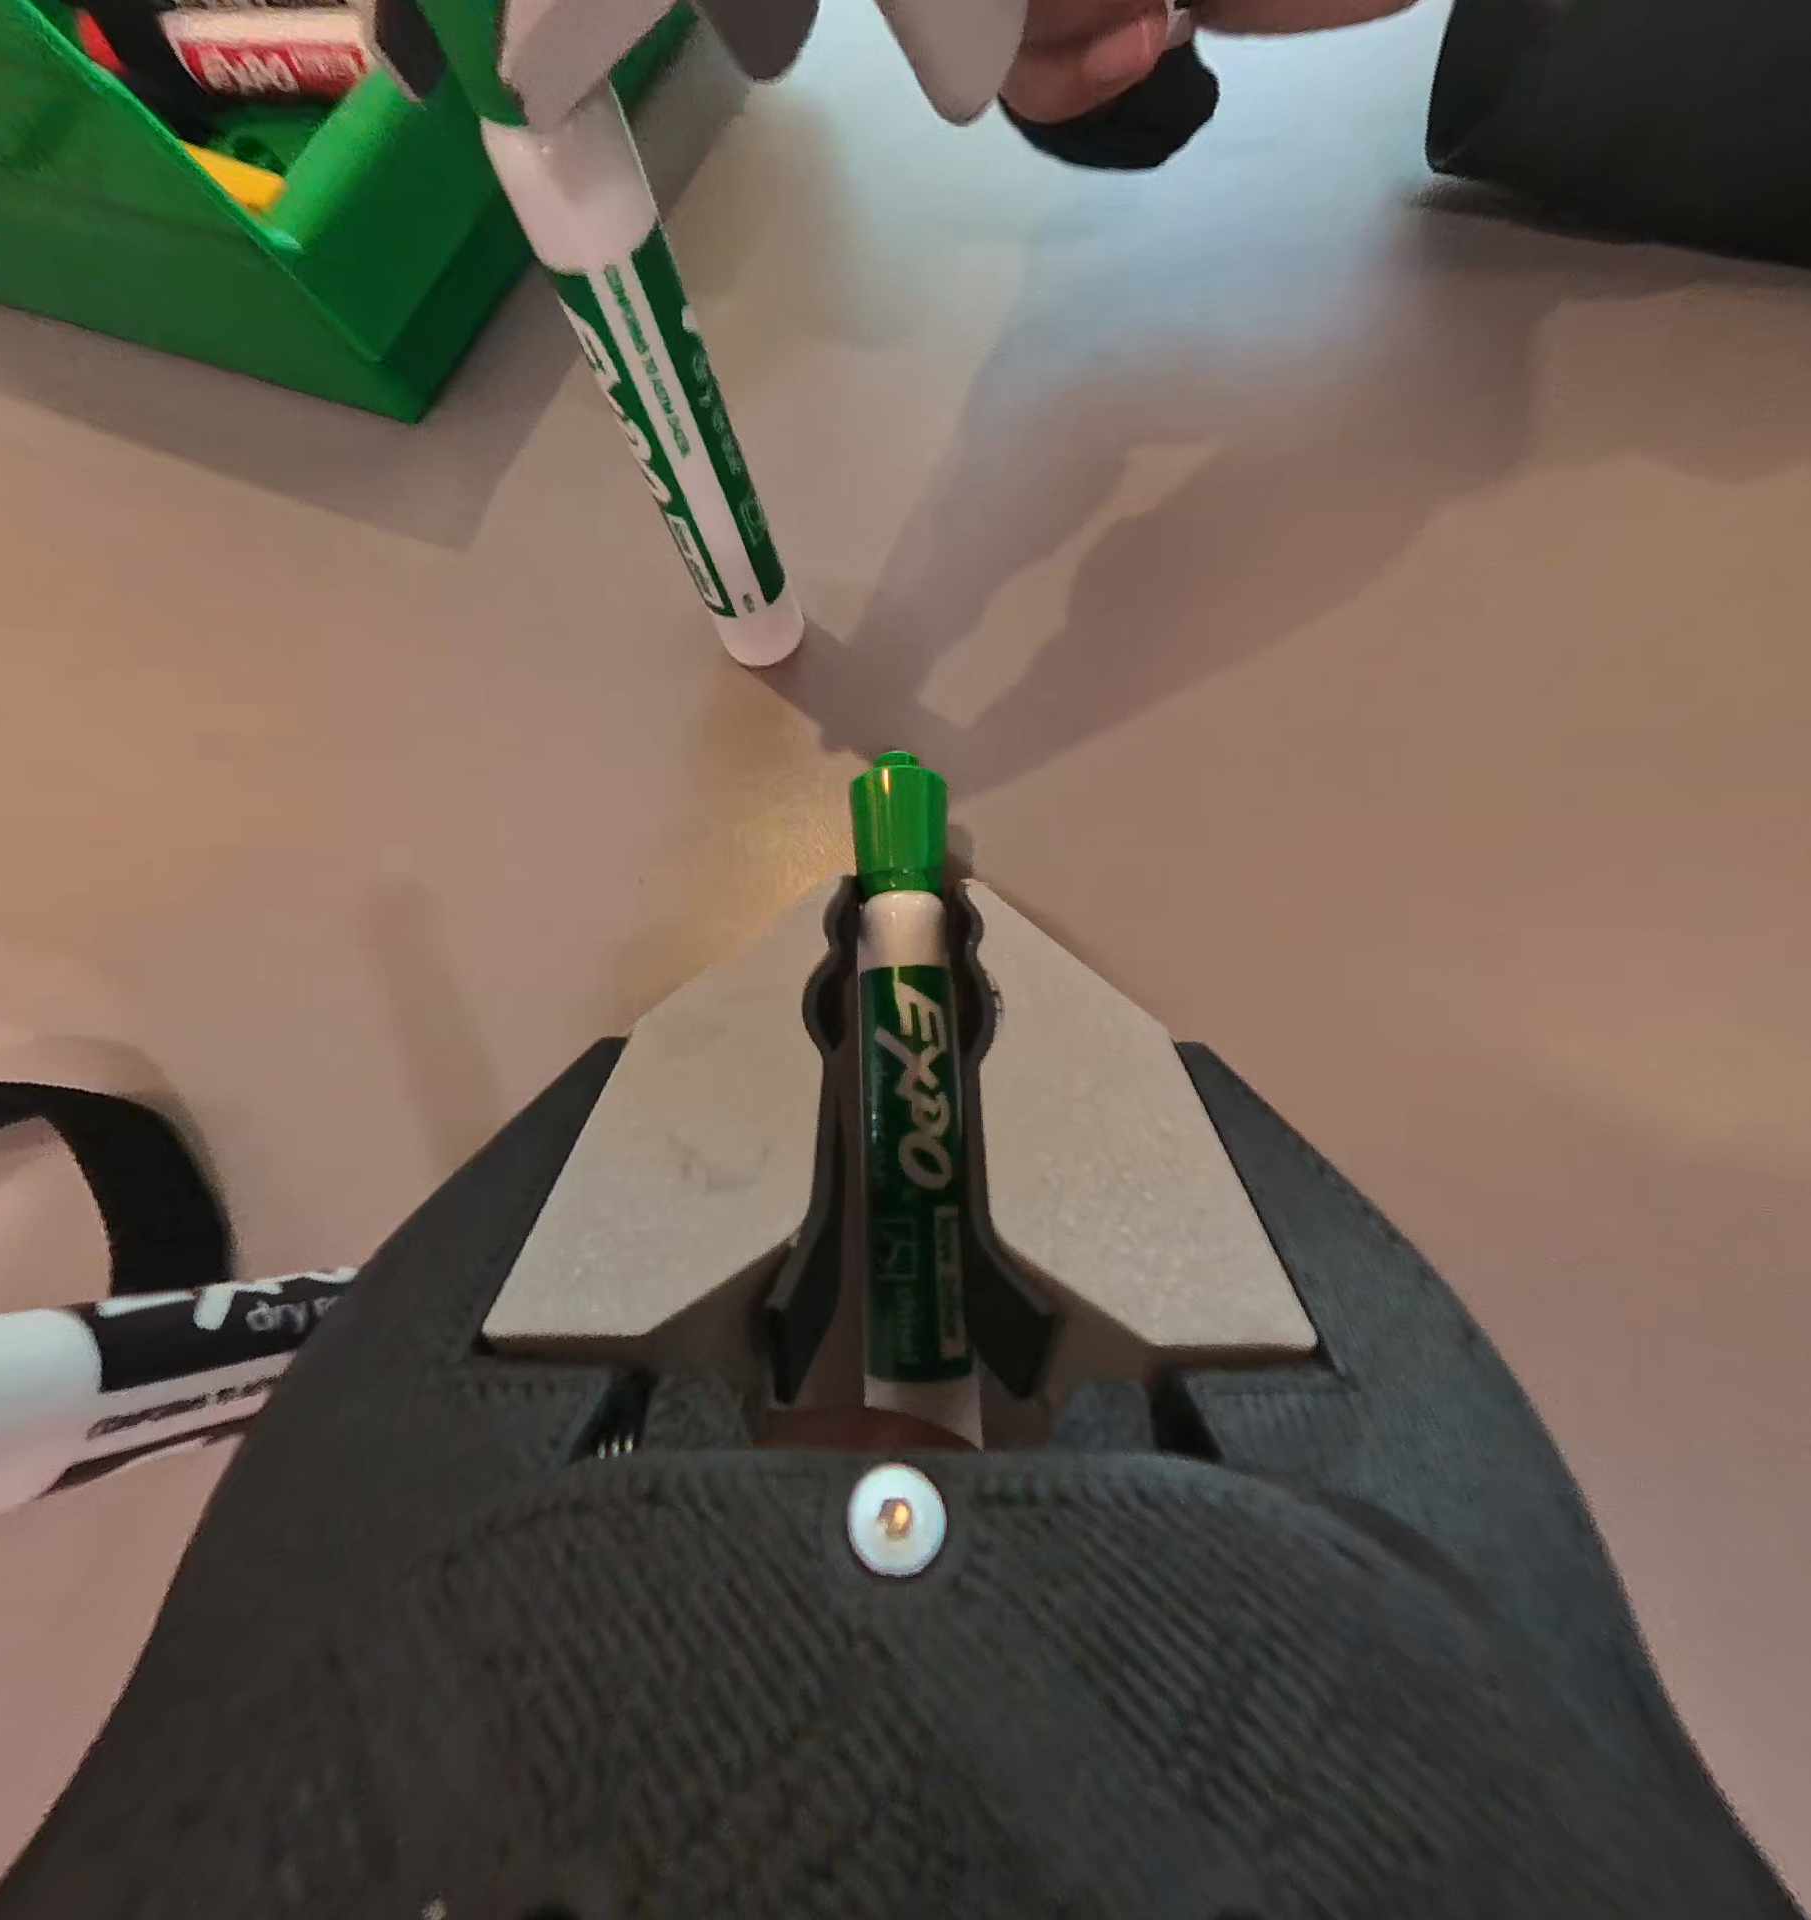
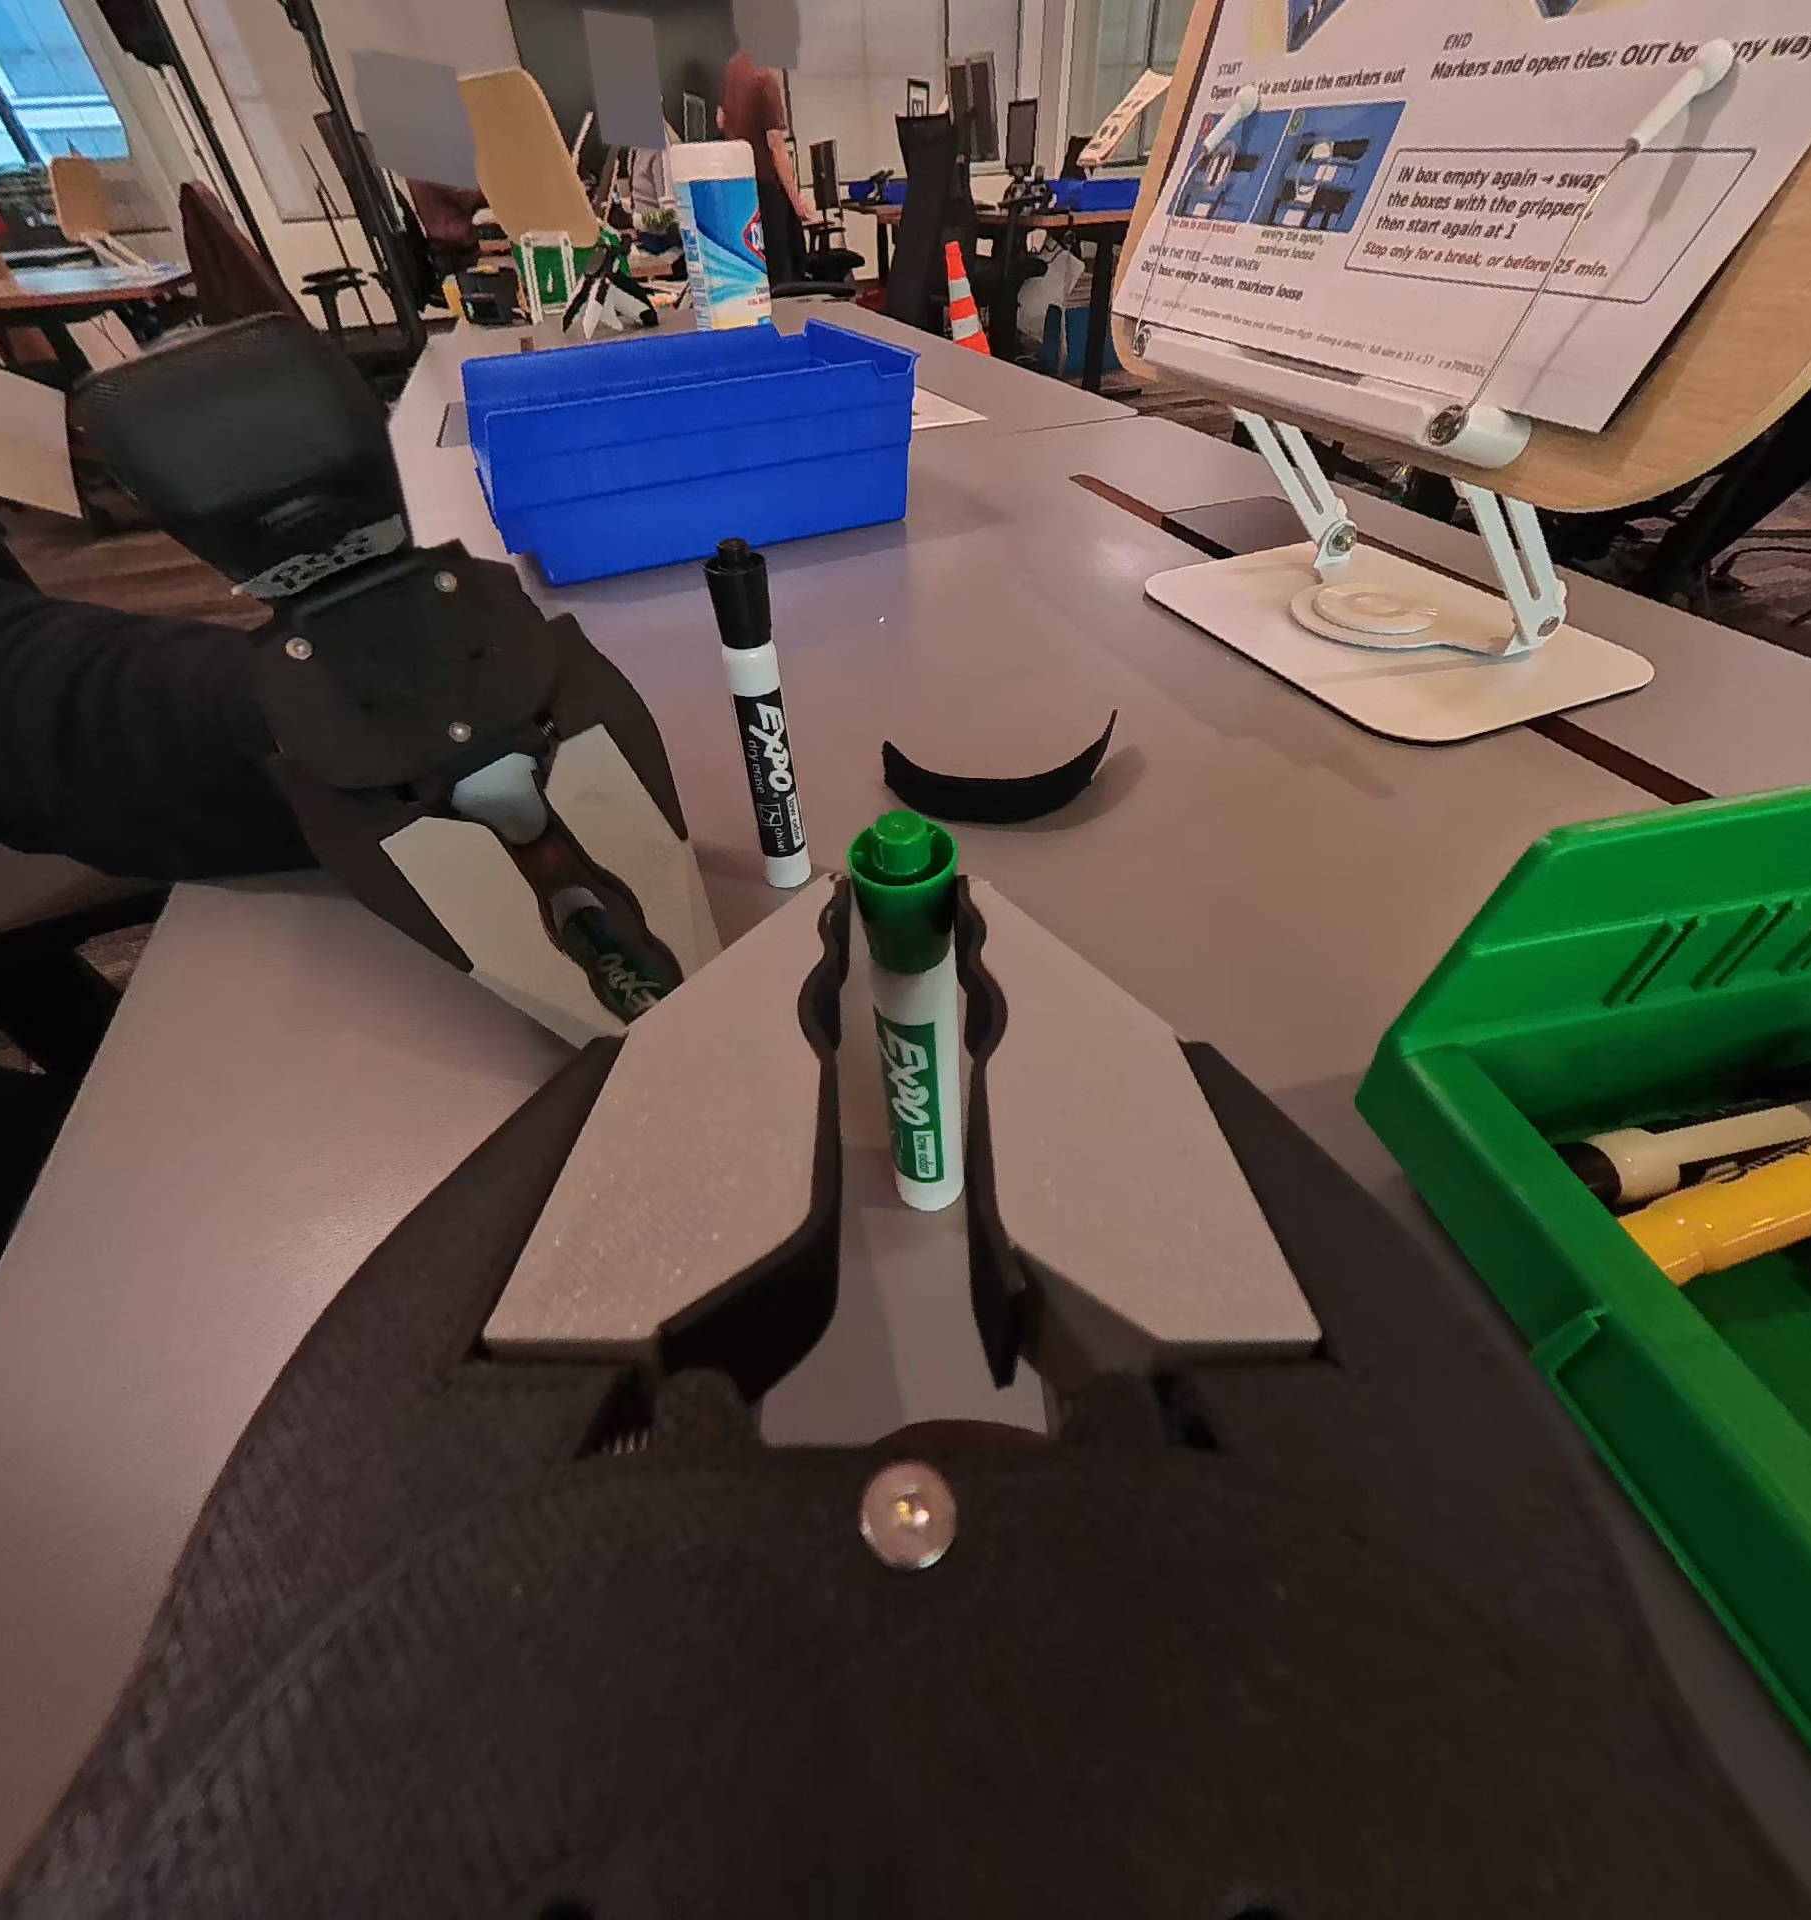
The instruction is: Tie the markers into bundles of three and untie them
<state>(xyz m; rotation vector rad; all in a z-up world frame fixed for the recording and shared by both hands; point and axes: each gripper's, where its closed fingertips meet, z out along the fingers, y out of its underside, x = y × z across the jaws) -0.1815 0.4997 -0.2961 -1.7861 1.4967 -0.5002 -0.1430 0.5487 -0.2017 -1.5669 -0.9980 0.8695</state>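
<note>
Gripping a green-capped white dry-erase marker [image 1: 906, 1091] along the length of its jaws, the left gripper [image 1: 901, 894] has both dark wavy pads pressed against the barrel, and the green cap sticks out past the fingertips just above the grey tabletop [image 1: 1400, 935]. To its lower left, a black-labelled white marker [image 1: 122, 1371] lies on the table beside a black fabric strap [image 1: 142, 1174]. Ahead and to its left sits a green plastic bin [image 1: 257, 270] with more markers inside.

Farther right, the right gripper [image 2: 906, 899] is clamped on a second green-capped white marker [image 2: 911, 1039]; its pads squeeze the cap and upper barrel, and the marker's white tail points down toward the table, tilted. In the left wrist view that same marker [image 1: 662, 416] hangs slantwise from the right gripper's pale fingers [image 1: 558, 62], its tail close above the table, ahead of the left gripper's cap.

Beyond the right gripper's tips lie the black-capped marker [image 2: 761, 727] and, right of it, the curved black strap [image 2: 994, 790]. A blue plastic bin [image 2: 693, 447] stands farther back, a tilted wooden document stand [image 2: 1503, 312] to the far right, and the green bin [image 2: 1628, 1195] just beside the gripper's right.
</note>
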